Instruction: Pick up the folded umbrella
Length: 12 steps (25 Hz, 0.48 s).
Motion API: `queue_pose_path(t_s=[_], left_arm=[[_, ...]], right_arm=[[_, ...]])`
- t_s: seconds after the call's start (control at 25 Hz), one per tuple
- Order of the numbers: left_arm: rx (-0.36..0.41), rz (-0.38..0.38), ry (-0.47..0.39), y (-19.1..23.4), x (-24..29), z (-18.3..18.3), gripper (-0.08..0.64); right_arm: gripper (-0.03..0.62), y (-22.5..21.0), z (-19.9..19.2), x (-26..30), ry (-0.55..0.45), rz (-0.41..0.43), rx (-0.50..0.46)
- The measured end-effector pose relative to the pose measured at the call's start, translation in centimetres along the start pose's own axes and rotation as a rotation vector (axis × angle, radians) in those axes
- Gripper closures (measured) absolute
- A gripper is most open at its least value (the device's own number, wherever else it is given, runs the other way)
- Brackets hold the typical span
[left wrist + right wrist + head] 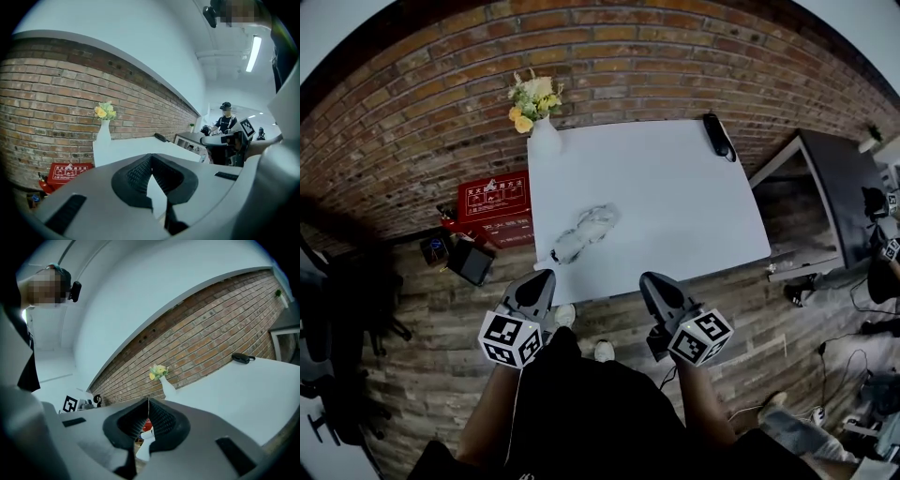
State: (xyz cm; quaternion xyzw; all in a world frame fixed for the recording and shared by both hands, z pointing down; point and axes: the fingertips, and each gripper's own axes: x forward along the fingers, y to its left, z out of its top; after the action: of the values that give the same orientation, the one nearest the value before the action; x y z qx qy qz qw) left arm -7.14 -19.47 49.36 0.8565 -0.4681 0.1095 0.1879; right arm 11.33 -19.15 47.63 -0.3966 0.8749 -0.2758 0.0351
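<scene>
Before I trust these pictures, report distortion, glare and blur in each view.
Head view: fisheye bows the red brick wall into an arc; the white rectangular table is evenly lit, the pale folded umbrella fairly sharp. Left gripper view: the ceiling strip light glares, left corners vignette black. Right gripper view: wall tilted and curved.

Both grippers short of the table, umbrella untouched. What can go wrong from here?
1. The left gripper and right gripper are both shut; unless one opens first, it would likely shove the folded umbrella, not grasp it.
2. The umbrella lies close to the near-left edge of the table, so a nudge might push it off.
3. Its fabric looks loose; a pinch may catch cloth only.
</scene>
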Motion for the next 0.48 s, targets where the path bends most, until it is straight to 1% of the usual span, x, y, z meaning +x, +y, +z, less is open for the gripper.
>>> queue_pose_path(t_s=[0.12,0.28,0.48], left_arm=[[0.024,-0.025,0.042,1.3,1.3,-0.5,0.546],[0.087,-0.054,0.115,3.3,3.6,-1.8,0.546],[0.159,-0.15,0.207,3.9,7.6,-3.7,0.545]], right_arm=[[0.571,-0.2,-0.1,1.0,-0.004,-0.033,0.008],[0.571,-0.4,-0.5,2.8,0.004,-0.071,-0.005],[0.57,-1.2,-3.2,5.1,0.082,-0.12,-0.04]])
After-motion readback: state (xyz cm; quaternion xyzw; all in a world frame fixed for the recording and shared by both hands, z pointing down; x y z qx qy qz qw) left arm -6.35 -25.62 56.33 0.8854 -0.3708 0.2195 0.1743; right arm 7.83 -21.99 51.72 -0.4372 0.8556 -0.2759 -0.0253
